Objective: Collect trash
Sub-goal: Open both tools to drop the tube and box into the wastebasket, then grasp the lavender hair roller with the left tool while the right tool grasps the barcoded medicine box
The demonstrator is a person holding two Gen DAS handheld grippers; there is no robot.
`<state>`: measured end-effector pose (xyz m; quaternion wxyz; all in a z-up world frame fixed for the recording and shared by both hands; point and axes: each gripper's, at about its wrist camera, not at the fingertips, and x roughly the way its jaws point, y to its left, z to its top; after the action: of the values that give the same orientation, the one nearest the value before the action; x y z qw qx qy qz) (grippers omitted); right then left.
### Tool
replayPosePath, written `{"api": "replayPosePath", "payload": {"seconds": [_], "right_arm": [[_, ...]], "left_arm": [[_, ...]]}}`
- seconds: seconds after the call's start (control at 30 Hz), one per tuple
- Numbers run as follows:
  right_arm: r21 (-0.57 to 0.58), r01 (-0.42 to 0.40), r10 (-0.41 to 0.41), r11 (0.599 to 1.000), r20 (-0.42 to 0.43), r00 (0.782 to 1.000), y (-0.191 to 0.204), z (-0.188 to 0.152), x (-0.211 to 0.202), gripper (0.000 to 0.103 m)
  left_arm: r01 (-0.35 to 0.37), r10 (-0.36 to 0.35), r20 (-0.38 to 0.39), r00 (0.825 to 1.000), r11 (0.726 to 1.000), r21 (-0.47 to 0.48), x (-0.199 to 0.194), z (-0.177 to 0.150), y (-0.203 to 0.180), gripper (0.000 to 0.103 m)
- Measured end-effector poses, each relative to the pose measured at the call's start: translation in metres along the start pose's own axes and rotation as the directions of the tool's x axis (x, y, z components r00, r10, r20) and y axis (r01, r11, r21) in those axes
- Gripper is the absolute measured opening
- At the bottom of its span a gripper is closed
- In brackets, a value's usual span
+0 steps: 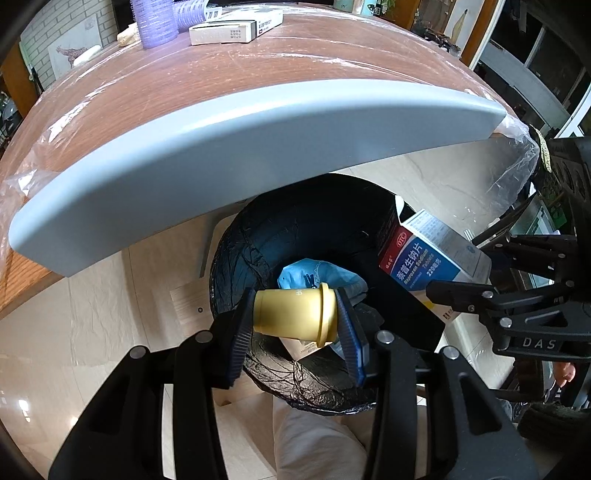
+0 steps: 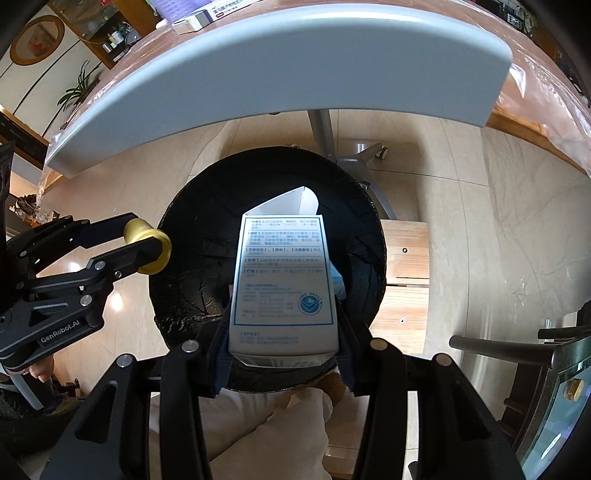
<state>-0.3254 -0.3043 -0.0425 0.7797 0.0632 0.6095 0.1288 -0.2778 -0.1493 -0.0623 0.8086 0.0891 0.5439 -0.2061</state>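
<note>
My left gripper (image 1: 295, 321) is shut on a small gold cup (image 1: 295, 314), lying sideways between the blue pads, above a black-lined trash bin (image 1: 236, 254) on the floor. The bin holds a crumpled blue wrapper (image 1: 314, 271) and a piece of cardboard. My right gripper (image 2: 282, 339) is shut on a white and blue medicine box (image 2: 282, 280) with its end flap open, held over the same bin (image 2: 192, 258). In the left wrist view the medicine box (image 1: 428, 258) and right gripper (image 1: 443, 291) hang at the right. The right wrist view shows the left gripper (image 2: 147, 243) with the gold cup (image 2: 149, 245) at the left.
A grey-edged table (image 1: 221, 155) covered in clear plastic film overhangs the bin. Purple cups (image 1: 155, 18) and boxes (image 1: 225, 31) stand at its far side. A grey table leg on castors (image 2: 354, 162) and a wooden board (image 2: 406, 266) lie by the bin. A person's light trousers (image 2: 258, 435) are below.
</note>
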Motion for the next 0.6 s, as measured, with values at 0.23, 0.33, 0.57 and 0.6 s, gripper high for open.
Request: {"api": "replayPosePath", "payload": {"seconds": [0.23,0.33,0.57,0.6], "right_arm": [[0.023,-0.003,0.003,1.000,0.031,1.000,-0.006,0.002,-0.011,0.074],[0.008,-0.001,0.001,1.000,0.048,0.999,-0.007,-0.002,-0.023,0.075],[-0.054,-0.005,0.016,0.999,0.200,0.980,0.004,-0.008,-0.092,0.087],[-0.069,0.005,0.011,0.998,0.229,0.973,0.005,-0.007,-0.101,0.090]], "left_arm": [[-0.029,0.029,0.006,1.000,0.999,-0.026,-0.001,0.000,0.002,0.067],[-0.031,0.031,0.002,1.000,0.999,-0.025,-0.005,-0.004,0.003,0.067],[0.040,-0.040,0.106,0.994,0.999,0.008,-0.060,-0.006,0.003,0.076],[0.053,-0.055,0.149,0.987,0.998,0.014,-0.075,-0.005,0.003,0.084]]}}
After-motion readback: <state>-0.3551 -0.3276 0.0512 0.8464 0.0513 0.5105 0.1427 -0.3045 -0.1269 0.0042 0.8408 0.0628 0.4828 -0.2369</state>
